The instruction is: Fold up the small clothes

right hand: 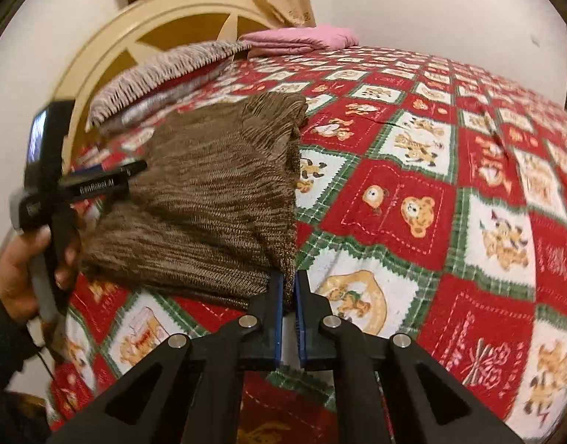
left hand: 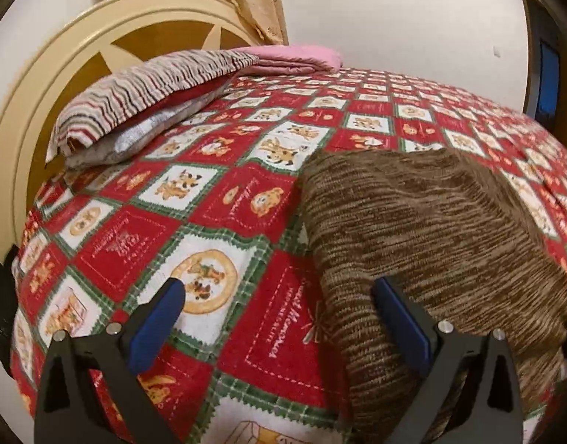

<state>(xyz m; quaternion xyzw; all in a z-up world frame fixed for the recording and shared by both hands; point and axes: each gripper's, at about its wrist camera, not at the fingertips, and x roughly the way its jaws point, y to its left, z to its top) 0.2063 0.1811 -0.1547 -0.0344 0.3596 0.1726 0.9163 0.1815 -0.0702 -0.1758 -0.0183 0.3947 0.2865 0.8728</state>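
The brown knit garment (right hand: 209,199) lay on the bed's red patchwork quilt (right hand: 450,222), already doubled over into a thick slab, directly ahead of the right tongs (right hand: 289,288) and stretching away to their left. Those tongs stood together at the garment's near right corner, the blue pads all but touching; the knit edge ran right down to the tips, and it looked as though they pinched a thin lip of it, though the blur there made that uncertain. The left tongs (left hand: 279,296) were spread wide apart and held nothing: one pad hovered over bare quilt, the other sat just above the garment's left border, and in the right wrist view they showed at the garment's far left side, held in a hand (right hand: 20,259). To do this fold well, the right tongs would have needed a firm bite on every layer at that corner, not just the top one, before any lift. The left tongs should have closed on the matching corner so both sides rose level. A thick knit like this would likely sag and slide if carried by one corner, so a low, even sweep across would have suited it, with edges laid flush. The striped pillow (left hand: 143,92) and pink folded cloth (left hand: 294,57) lay well beyond both tongs, out of the way.
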